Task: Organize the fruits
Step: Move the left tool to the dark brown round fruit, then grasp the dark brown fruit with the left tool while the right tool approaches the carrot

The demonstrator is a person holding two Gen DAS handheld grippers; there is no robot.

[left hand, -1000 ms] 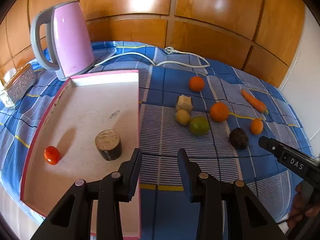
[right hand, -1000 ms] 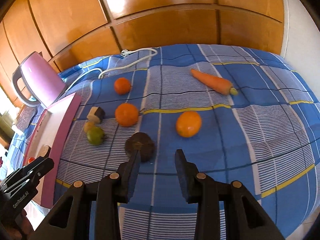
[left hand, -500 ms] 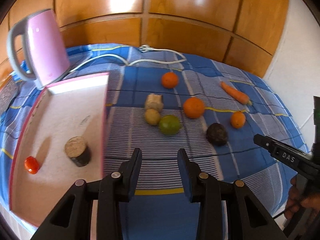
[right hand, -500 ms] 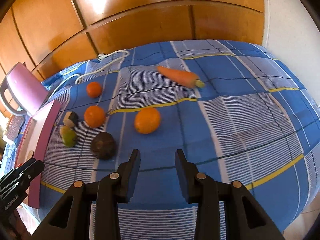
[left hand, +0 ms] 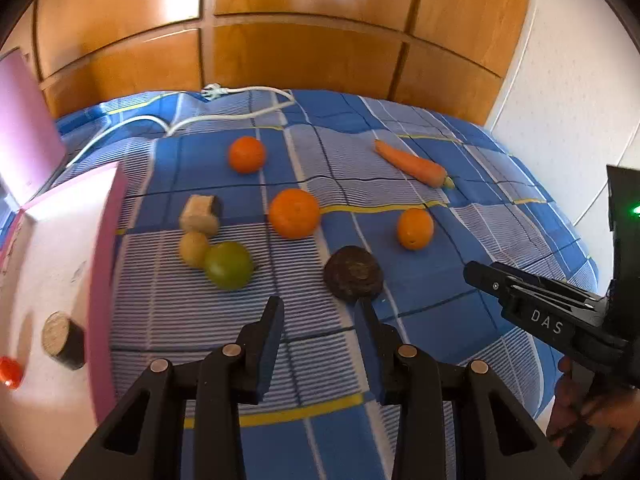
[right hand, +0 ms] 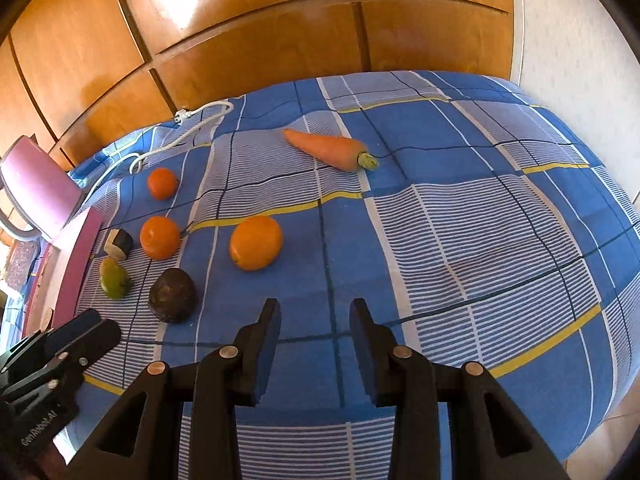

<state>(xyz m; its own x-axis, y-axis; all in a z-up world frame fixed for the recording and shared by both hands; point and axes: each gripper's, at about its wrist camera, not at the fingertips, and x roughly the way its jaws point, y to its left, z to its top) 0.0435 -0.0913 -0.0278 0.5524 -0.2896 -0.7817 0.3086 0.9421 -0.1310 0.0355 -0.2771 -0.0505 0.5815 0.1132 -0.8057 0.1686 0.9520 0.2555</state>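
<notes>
The left hand-held gripper point(left hand: 320, 312) hangs spread and empty over the blue checked cloth, its right fingertip just short of the dark avocado point(left hand: 353, 278). The right hand-held gripper point(right hand: 314, 316) is likewise spread and holds nothing, with the nearest orange point(right hand: 255, 242) ahead and to its left. Beyond lie two more oranges point(left hand: 294, 213) point(left hand: 246, 154), a green fruit point(left hand: 229, 265) touching a small yellowish one point(left hand: 193, 249), a cut brown piece point(left hand: 200, 213) and a carrot point(left hand: 412, 163). At far left the pink tray point(left hand: 105, 240) already carries a small red fruit point(left hand: 10, 372) and a similar cut piece point(left hand: 62, 338).

The avocado is probably light, rough-skinned and a little yielding, so a gentle squeeze across its widest part should hold without bruising. The oranges look firm and round; they could roll on the soft cloth, so the fingers should straddle the middle squarely.
</notes>
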